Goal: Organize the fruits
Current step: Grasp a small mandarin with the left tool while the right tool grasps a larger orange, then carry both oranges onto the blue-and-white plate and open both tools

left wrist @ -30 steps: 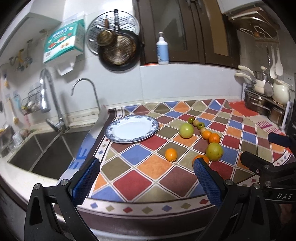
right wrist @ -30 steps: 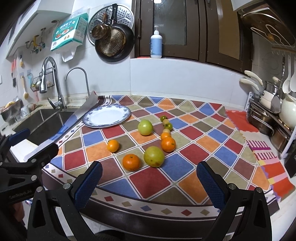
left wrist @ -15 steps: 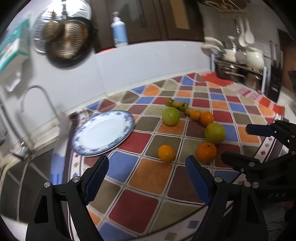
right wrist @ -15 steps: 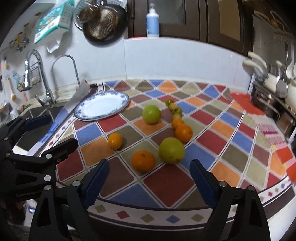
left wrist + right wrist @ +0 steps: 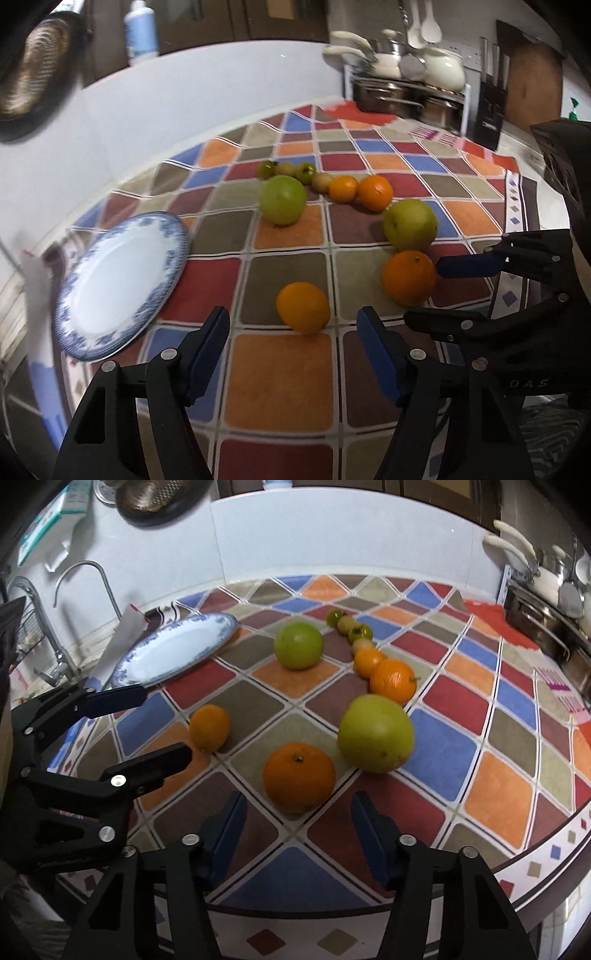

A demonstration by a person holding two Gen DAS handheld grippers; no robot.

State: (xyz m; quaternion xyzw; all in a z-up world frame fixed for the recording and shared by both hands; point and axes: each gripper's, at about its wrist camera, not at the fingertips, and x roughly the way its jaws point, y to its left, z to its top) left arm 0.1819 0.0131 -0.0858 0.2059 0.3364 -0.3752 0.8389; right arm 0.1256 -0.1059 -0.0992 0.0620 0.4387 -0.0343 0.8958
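Observation:
Several fruits lie on a checked cloth. My left gripper (image 5: 293,325) is open, just short of a small orange (image 5: 303,306), which also shows in the right wrist view (image 5: 209,727). My right gripper (image 5: 297,814) is open, just short of a bigger orange (image 5: 299,776), seen in the left wrist view (image 5: 408,277) too. A large green apple (image 5: 375,733) sits beside it. Another green apple (image 5: 298,645), two more oranges (image 5: 393,681) and several small green fruits (image 5: 349,626) lie behind. An empty blue-rimmed white plate (image 5: 122,284) sits at the left.
A sink with taps (image 5: 62,627) lies left of the cloth. A rack of pots and a white kettle (image 5: 406,85) stands at the back right. A pan (image 5: 162,498) hangs on the wall. The counter's front edge (image 5: 535,867) runs just under my grippers.
Both grippers have moved forward and down toward the fruits. The left has swung right, toward the small orange; the right has closed in on the bigger orange. The fruits have not moved.

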